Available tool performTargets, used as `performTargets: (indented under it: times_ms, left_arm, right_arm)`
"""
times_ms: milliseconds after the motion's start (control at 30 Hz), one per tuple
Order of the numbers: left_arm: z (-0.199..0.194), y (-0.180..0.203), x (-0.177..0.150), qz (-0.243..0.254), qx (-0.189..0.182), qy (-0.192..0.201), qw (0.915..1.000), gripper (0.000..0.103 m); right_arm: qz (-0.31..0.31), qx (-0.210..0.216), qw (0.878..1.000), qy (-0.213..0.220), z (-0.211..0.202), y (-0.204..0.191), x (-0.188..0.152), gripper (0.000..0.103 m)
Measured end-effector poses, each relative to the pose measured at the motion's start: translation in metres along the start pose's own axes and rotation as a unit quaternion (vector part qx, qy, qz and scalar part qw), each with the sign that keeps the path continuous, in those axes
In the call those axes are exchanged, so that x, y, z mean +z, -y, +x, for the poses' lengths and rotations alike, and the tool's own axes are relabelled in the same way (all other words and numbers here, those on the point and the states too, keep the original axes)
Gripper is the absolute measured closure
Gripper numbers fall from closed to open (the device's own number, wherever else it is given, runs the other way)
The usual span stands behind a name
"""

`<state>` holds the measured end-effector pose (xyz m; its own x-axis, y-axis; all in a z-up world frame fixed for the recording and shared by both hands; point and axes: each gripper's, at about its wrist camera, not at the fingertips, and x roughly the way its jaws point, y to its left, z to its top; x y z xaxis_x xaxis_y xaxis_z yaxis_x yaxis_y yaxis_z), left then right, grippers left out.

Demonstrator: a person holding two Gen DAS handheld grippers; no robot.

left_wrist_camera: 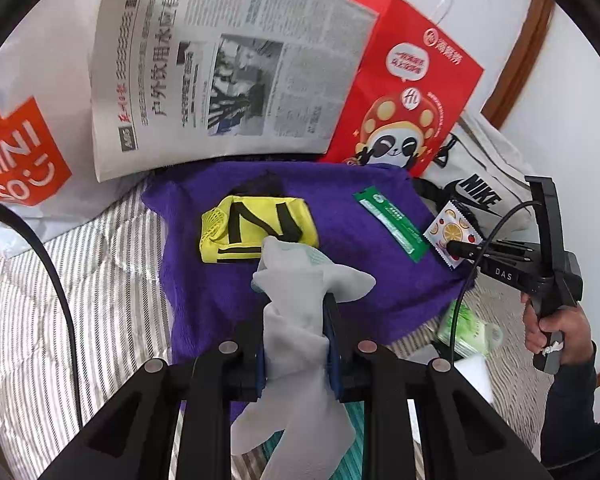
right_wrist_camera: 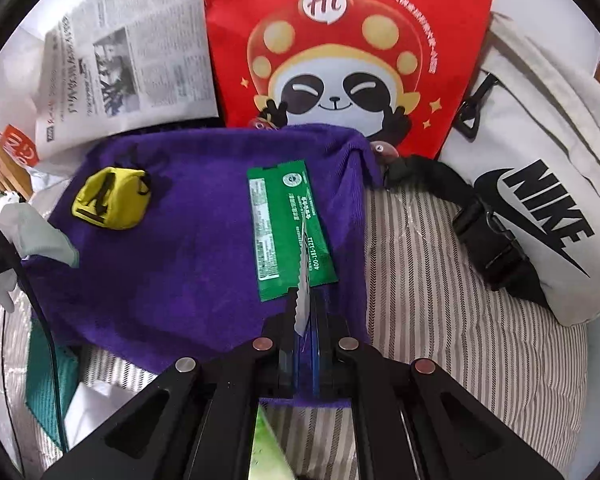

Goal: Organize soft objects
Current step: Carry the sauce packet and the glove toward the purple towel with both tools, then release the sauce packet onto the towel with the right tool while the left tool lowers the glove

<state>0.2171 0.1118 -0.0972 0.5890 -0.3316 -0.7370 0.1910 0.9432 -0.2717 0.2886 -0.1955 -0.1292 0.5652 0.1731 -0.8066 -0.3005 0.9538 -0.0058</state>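
Observation:
A purple towel (left_wrist_camera: 364, 280) is spread over the striped bedding (left_wrist_camera: 100, 280). On it lie a yellow folded pouch (left_wrist_camera: 256, 228) with black straps and a long green sachet (left_wrist_camera: 392, 220). My left gripper (left_wrist_camera: 299, 304) is shut on a pale grey sock (left_wrist_camera: 292, 276), which bunches between the fingers and hangs below them, just in front of the pouch. At the towel's right edge my right gripper (left_wrist_camera: 454, 246) is shut on a small fruit-print sachet (left_wrist_camera: 450, 228). In the right wrist view that sachet (right_wrist_camera: 302, 300) shows edge-on in the right gripper (right_wrist_camera: 305, 298), over the green sachet (right_wrist_camera: 284, 232).
Propped behind the towel are a newspaper (left_wrist_camera: 220, 68) and a red panda paper bag (left_wrist_camera: 404, 88). A white Nike bag (left_wrist_camera: 480, 184) with a black buckle strap (right_wrist_camera: 488, 232) lies right, a Miniso bag (left_wrist_camera: 20, 156) left. A green packet (left_wrist_camera: 464, 328) sits beside a person's hand (left_wrist_camera: 552, 324).

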Motion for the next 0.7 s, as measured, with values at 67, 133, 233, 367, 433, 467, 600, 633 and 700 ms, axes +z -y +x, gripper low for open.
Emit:
performTargets:
  times_ms: [67, 133, 233, 367, 433, 467, 600, 633, 700]
  left_arm:
    - [0.009, -0.003, 0.001, -0.001, -0.001, -0.007, 1.0000, 0.081]
    - [0.019, -0.004, 0.002, 0.002, 0.000, -0.016, 0.9999, 0.081]
    - [0.033, -0.006, 0.003, 0.004, 0.001, -0.030, 0.9995, 0.081]
    - [0.046, -0.007, 0.005, 0.004, 0.001, -0.038, 0.9993, 0.081]
    - [0.053, -0.008, 0.004, 0.007, 0.011, -0.046, 0.9989, 0.081]
    - [0.056, -0.008, 0.003, 0.010, 0.015, -0.050, 0.9986, 0.081]
    - [0.060, -0.007, -0.001, 0.009, 0.023, -0.056, 0.9981, 0.080]
    - [0.060, -0.007, -0.002, 0.009, 0.023, -0.056, 0.9981, 0.079]
    - [0.058, -0.007, -0.004, 0.007, 0.024, -0.057, 0.9980, 0.073]
  right_arm:
    - [-0.002, -0.004, 1.000, -0.006, 0.007, 0.000, 0.001, 0.099]
    - [-0.003, -0.006, 1.000, -0.012, 0.013, 0.001, 0.002, 0.099]
    - [-0.007, -0.009, 1.000, -0.018, 0.020, 0.001, 0.003, 0.099]
    - [-0.017, -0.019, 0.999, -0.020, 0.025, 0.000, 0.004, 0.099]
    - [-0.020, -0.017, 0.999, -0.021, 0.026, -0.002, 0.004, 0.099]
    - [-0.023, -0.018, 0.999, -0.022, 0.027, -0.003, 0.004, 0.099]
    - [-0.029, -0.012, 0.999, -0.022, 0.028, -0.005, 0.005, 0.097]
    - [-0.028, -0.010, 0.999, -0.021, 0.028, -0.004, 0.005, 0.096]
    - [-0.027, -0.004, 0.999, -0.023, 0.029, -0.004, 0.006, 0.095]
